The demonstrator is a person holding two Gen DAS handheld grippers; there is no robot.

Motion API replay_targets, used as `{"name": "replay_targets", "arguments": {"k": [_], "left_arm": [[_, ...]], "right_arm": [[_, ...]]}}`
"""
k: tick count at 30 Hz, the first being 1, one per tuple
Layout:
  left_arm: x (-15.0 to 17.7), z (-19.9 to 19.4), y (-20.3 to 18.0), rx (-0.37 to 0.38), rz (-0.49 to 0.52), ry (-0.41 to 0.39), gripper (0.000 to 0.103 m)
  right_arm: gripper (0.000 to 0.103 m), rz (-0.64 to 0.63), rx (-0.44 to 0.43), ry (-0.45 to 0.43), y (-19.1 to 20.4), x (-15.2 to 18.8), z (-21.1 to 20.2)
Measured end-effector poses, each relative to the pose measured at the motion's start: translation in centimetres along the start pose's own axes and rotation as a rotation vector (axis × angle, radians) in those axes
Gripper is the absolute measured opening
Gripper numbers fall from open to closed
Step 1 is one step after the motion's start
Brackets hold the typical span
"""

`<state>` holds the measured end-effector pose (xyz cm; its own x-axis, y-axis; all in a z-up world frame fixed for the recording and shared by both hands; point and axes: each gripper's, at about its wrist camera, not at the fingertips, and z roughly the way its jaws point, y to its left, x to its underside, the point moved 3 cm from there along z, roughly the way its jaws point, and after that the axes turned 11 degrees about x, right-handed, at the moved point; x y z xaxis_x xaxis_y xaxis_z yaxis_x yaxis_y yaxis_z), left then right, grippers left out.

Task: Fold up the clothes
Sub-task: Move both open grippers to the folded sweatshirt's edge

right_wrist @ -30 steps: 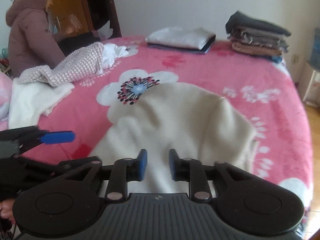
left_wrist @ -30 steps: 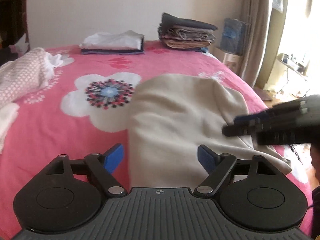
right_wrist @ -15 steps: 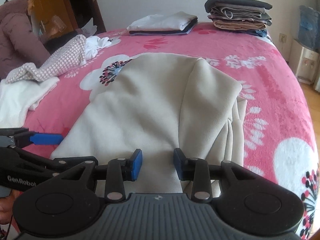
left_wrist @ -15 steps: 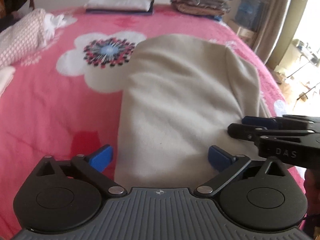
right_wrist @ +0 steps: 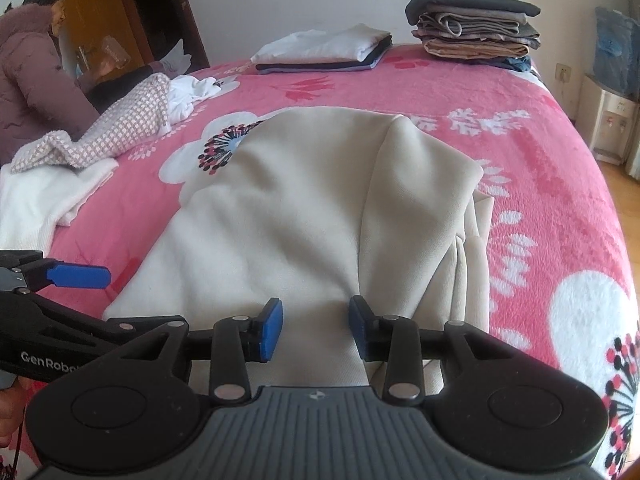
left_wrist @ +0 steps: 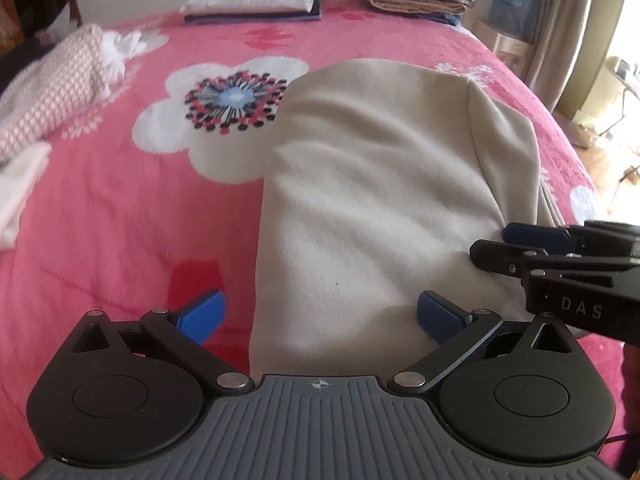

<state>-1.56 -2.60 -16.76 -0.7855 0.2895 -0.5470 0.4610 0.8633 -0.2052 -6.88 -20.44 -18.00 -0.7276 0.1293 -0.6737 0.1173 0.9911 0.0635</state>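
The beige garment (right_wrist: 304,216) lies near the front of the pink flowered bedspread (right_wrist: 480,92), its right third already turned over onto the body so that a long fold ridge runs away from the cameras and a few loose layers spill out along the right side. That doubled strip suggests a lengthwise fold in hand, with the near hem kept toward the person for the next grab. The right gripper (right_wrist: 314,330) hangs over the near hem by the foot of that ridge, its jaws partway apart and opening, with cloth between the pads; whether the pads touch the cloth I cannot tell from this angle. The left gripper (left_wrist: 320,314) has its jaws spread wide, straddling the garment's left edge: one pad over bare bedspread, the other over cloth, pinching nothing. The left edge runs straight and is easy to reach, while the right side is bunched. Open bedspread lies to the left and beyond the garment. Farther out, a checked cloth (right_wrist: 124,128) sprawls at far left, and a folded white pile (right_wrist: 332,48) and a taller folded stack (right_wrist: 472,26) sit at the far edge, well apart.
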Motion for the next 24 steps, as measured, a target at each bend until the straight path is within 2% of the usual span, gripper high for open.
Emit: {"name": "replay_targets", "arguments": {"k": [4, 6, 14, 24], "left_arm": [[0.0, -0.1, 0.8, 0.026, -0.099, 0.006, 0.103], [0.0, -0.4, 0.9, 0.01, -0.106, -0.009, 0.103], [-1.5, -1.4, 0.3, -0.055, -0.017, -0.08, 0.103], [-1.3, -0.9, -0.5, -0.103, 0.088, -0.054, 0.103]], "right_arm": [[0.041, -0.001, 0.001, 0.001, 0.0, -0.1, 0.0], [0.041, 0.002, 0.003, 0.002, 0.1, -0.1, 0.0], [0.042, 0.002, 0.01, 0.004, 0.2, -0.1, 0.0], [0.042, 0.002, 0.023, 0.005, 0.3, -0.1, 0.0]]}}
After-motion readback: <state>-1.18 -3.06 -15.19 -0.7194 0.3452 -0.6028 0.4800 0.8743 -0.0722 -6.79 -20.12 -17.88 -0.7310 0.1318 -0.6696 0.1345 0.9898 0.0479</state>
